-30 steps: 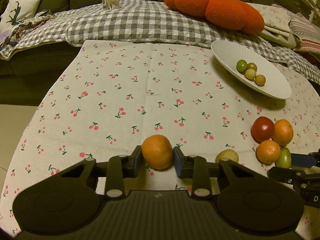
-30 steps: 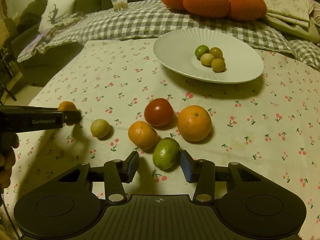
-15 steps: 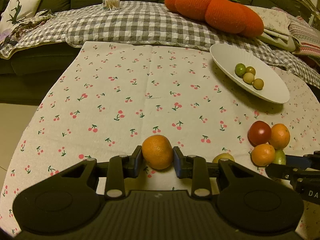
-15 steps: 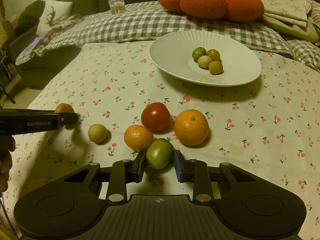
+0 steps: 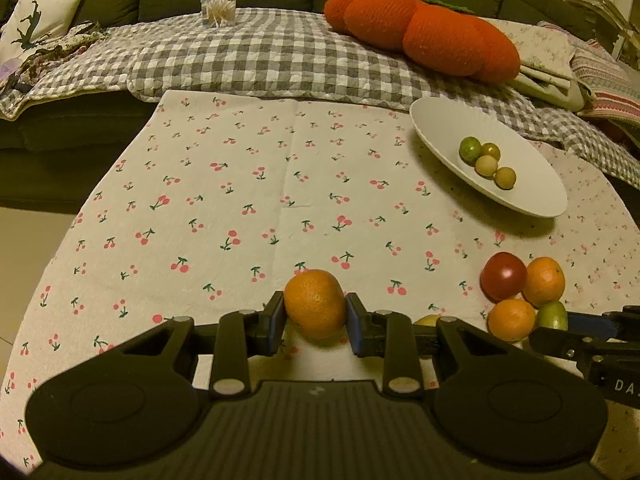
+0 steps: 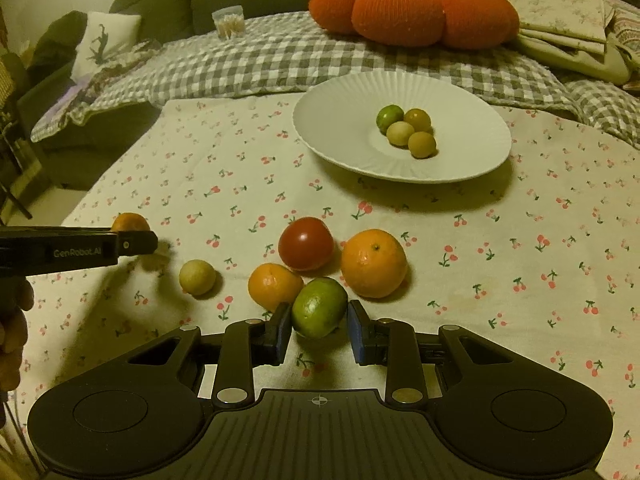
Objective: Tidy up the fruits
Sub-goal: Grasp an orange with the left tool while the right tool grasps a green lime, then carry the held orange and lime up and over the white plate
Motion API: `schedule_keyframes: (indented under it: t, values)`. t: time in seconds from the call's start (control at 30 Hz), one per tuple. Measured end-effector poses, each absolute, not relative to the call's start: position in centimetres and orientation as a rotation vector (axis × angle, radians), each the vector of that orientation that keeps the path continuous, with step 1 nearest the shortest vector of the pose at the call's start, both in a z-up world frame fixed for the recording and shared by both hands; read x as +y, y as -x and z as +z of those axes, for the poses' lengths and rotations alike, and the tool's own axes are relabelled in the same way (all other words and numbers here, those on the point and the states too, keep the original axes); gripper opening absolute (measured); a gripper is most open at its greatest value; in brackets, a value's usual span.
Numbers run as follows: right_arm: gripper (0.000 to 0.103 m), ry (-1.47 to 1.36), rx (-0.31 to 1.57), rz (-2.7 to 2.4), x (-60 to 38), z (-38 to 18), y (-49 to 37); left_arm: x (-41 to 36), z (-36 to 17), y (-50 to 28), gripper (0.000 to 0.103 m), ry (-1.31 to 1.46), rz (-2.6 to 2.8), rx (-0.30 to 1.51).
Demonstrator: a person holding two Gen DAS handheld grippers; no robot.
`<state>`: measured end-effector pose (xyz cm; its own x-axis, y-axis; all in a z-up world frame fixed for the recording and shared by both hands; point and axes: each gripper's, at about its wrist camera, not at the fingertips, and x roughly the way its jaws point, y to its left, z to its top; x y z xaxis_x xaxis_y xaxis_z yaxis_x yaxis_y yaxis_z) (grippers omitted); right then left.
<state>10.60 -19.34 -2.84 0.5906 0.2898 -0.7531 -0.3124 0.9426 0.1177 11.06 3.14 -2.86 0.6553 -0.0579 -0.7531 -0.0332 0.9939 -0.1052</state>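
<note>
My left gripper (image 5: 314,322) is shut on an orange (image 5: 314,300) and holds it just above the cherry-print cloth. In the right wrist view that same orange (image 6: 130,221) shows behind the left gripper's finger (image 6: 132,242). My right gripper (image 6: 319,330) is shut on a green fruit (image 6: 319,306), slightly off the cloth. Just beyond it lie a small orange (image 6: 275,286), a red tomato (image 6: 306,243) and a large orange (image 6: 374,263). A pale yellow fruit (image 6: 197,277) lies to their left. The white plate (image 6: 340,128) further back holds several small round fruits (image 6: 406,130).
The table's left edge (image 5: 60,248) drops to the floor. Behind the table is a sofa with a checked blanket (image 5: 260,56), an orange pumpkin cushion (image 5: 424,36) and a jar of swabs (image 5: 219,7). A hand (image 6: 12,320) shows at the left border.
My right gripper went from open around the green fruit to shut on it and raised it a little. The left gripper kept hold of the orange and rose slightly.
</note>
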Motion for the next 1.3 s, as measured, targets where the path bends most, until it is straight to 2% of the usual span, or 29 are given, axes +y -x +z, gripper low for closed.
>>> schedule_keyframes:
  t: [1.3]
  values:
    - [0.028, -0.077, 0.7, 0.312, -23.9, 1.5, -12.6, -2.2, 1.9, -13.2, 0.029, 0.143, -0.179, 0.699]
